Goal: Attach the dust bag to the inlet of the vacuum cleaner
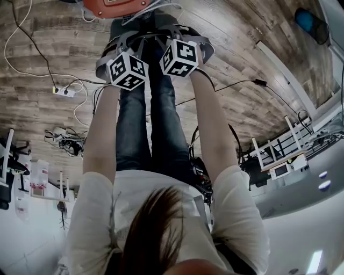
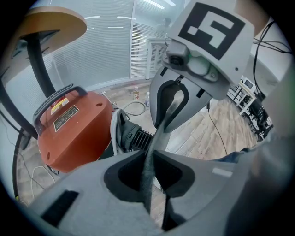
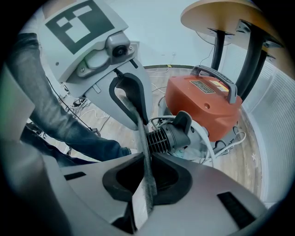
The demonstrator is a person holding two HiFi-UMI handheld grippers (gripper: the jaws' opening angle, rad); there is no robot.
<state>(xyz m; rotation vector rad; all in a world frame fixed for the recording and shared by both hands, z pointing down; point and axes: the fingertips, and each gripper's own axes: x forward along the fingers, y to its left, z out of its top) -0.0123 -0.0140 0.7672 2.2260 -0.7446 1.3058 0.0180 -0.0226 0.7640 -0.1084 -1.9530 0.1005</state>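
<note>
The dust bag shows as a thin grey sheet seen edge-on [image 2: 148, 175], stretched between my two grippers. My left gripper [image 2: 150, 159] is shut on one edge of it. My right gripper [image 3: 147, 171] is shut on the other edge of the dust bag [image 3: 146, 184]. Beyond the jaws the orange vacuum cleaner [image 2: 69, 133] lies on the floor, with a black ribbed inlet part [image 2: 133, 136] facing the bag. In the right gripper view the vacuum cleaner [image 3: 203, 106] and its ribbed part [image 3: 168, 136] sit just past the bag. From the head view both grippers [image 1: 126, 59] [image 1: 180, 48] hang side by side above the vacuum cleaner [image 1: 115, 6].
A round wooden table [image 3: 221, 16] on black legs stands over the vacuum cleaner. A white cable [image 3: 209, 147] loops round its base. A power strip [image 1: 64, 92] and cables lie on the wood floor at the left. The person's legs [image 1: 153, 123] stand between.
</note>
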